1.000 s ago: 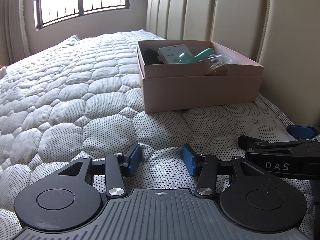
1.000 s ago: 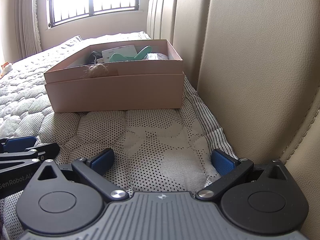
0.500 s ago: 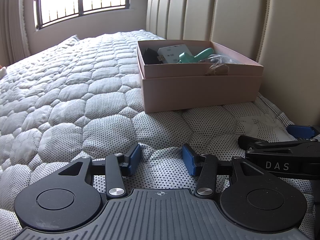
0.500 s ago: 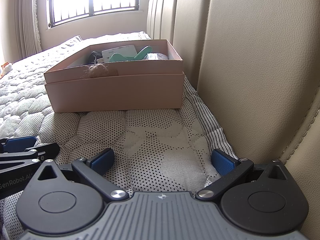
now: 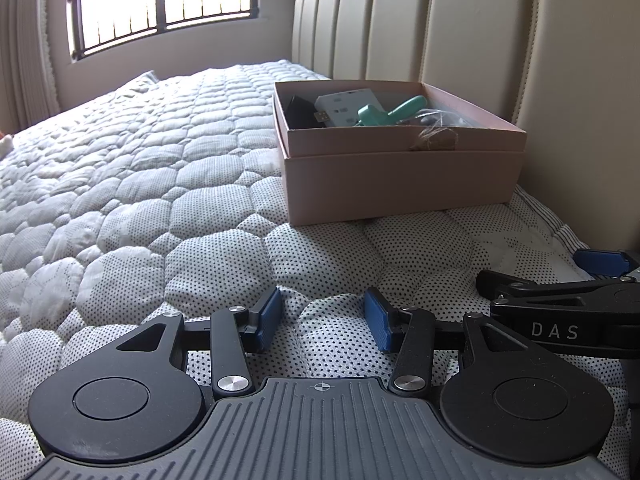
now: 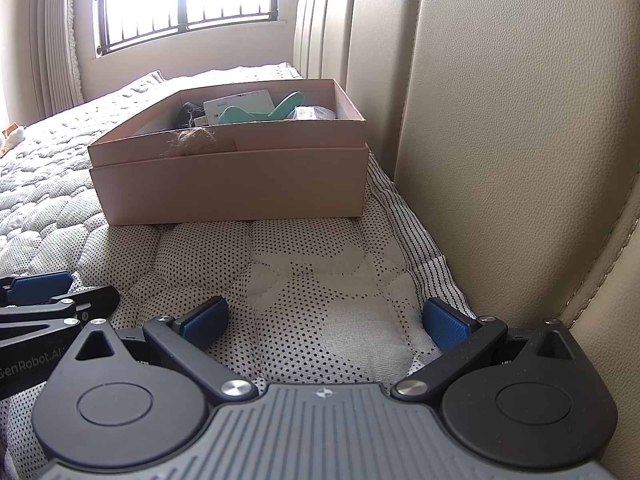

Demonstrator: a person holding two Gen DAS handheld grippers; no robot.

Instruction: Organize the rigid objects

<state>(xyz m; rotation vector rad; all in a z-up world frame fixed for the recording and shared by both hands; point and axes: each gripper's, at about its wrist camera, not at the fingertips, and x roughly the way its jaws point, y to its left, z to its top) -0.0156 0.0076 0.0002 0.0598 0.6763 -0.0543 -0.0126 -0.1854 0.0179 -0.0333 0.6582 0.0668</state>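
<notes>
While nothing has shifted, both grippers stay open.

Both wrist views face the box [image 5: 404, 168] from low, near the mattress [image 6: 320, 272].

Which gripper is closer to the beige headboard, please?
Right. The right gripper rests with its outer finger beside the headboard; the left gripper sits further out on the mattress.
</notes>
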